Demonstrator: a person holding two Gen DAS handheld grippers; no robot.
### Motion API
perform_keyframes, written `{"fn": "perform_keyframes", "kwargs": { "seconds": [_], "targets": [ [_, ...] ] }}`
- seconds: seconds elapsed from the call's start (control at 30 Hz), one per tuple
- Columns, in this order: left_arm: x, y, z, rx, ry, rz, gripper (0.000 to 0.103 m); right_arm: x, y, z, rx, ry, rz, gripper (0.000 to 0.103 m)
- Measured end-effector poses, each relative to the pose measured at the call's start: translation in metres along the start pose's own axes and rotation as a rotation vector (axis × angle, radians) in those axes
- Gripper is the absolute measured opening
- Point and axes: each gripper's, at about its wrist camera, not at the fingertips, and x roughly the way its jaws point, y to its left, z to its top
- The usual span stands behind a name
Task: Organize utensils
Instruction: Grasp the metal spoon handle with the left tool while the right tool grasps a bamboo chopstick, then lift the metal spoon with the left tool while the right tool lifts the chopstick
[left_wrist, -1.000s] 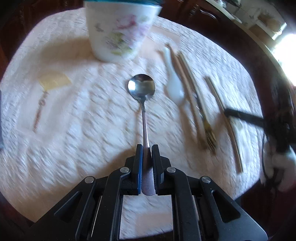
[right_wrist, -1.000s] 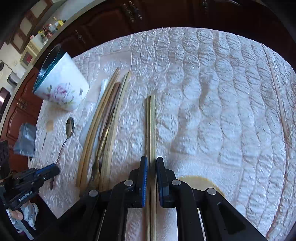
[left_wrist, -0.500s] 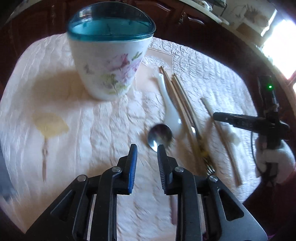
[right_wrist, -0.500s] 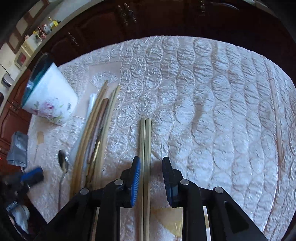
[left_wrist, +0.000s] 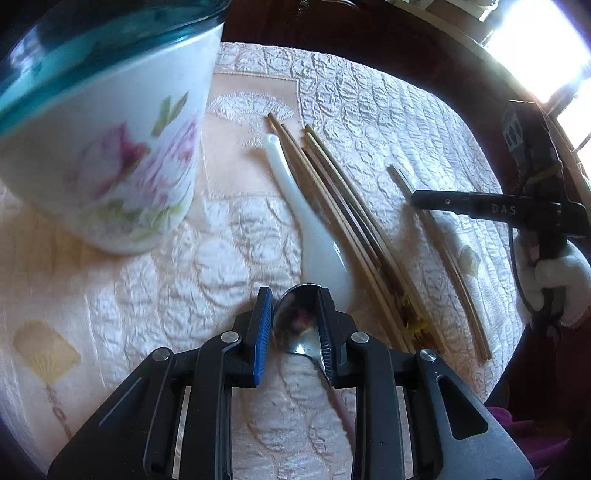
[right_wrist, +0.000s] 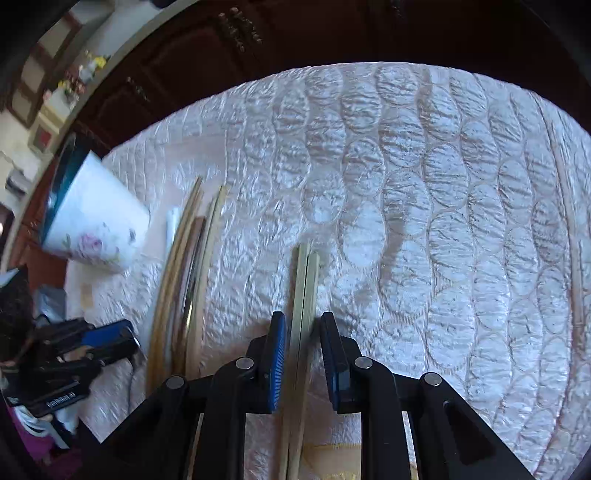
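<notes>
A metal spoon (left_wrist: 295, 321) lies flat on the quilted tablecloth (left_wrist: 369, 110), bowl just beside the bowl of a white ceramic soup spoon (left_wrist: 314, 240). Right of that lies a bundle of wooden chopsticks (left_wrist: 343, 218) with a fork among them. A separate chopstick pair (right_wrist: 304, 295) lies nearer the cloth's right edge. A floral, teal-rimmed cup (left_wrist: 99, 140) stands upright toward the far left.

My left gripper (left_wrist: 293, 325) is black plastic with round silver screws and ribbed blue pads (left_wrist: 263, 332). My right gripper (right_wrist: 303, 354) is built the same. My right hand wears a white glove (left_wrist: 554, 280), with a black cable (left_wrist: 517, 258) beside it.
</notes>
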Motion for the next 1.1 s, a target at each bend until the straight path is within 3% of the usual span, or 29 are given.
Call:
{"fn": "perform_keyframes", "kwargs": {
  "seconds": [0.13, 0.23, 0.3, 0.6, 0.87, 0.97, 1.1],
  "targets": [
    [-0.001, -0.003, -0.004, 0.011, -0.009, 0.034, 0.012, -0.004, -0.005, 0.009, -0.01, 0.001, -0.018, 0.017],
    [-0.009, 0.002, -0.014, -0.039, -0.028, 0.055, 0.006, -0.006, -0.005, 0.016, -0.015, 0.009, -0.017, 0.016],
    [-0.016, 0.009, -0.023, -0.087, -0.039, 0.067, 0.006, -0.011, -0.011, 0.017, 0.018, -0.001, 0.023, 0.016],
    [-0.04, 0.029, -0.046, -0.202, -0.068, 0.097, 0.004, -0.024, -0.026, 0.016, 0.001, -0.016, -0.019, 0.016],
    [-0.042, 0.029, -0.044, -0.198, -0.076, 0.101, 0.004, -0.012, -0.006, 0.009, -0.068, -0.011, -0.145, 0.016],
    [-0.044, 0.025, -0.042, -0.181, -0.086, 0.092, 0.007, -0.01, -0.001, 0.009, -0.096, 0.007, -0.153, 0.016],
    [-0.04, 0.024, -0.036, -0.173, -0.084, 0.072, 0.025, -0.009, -0.013, 0.004, -0.067, 0.016, -0.194, 0.016]
  ]
}}
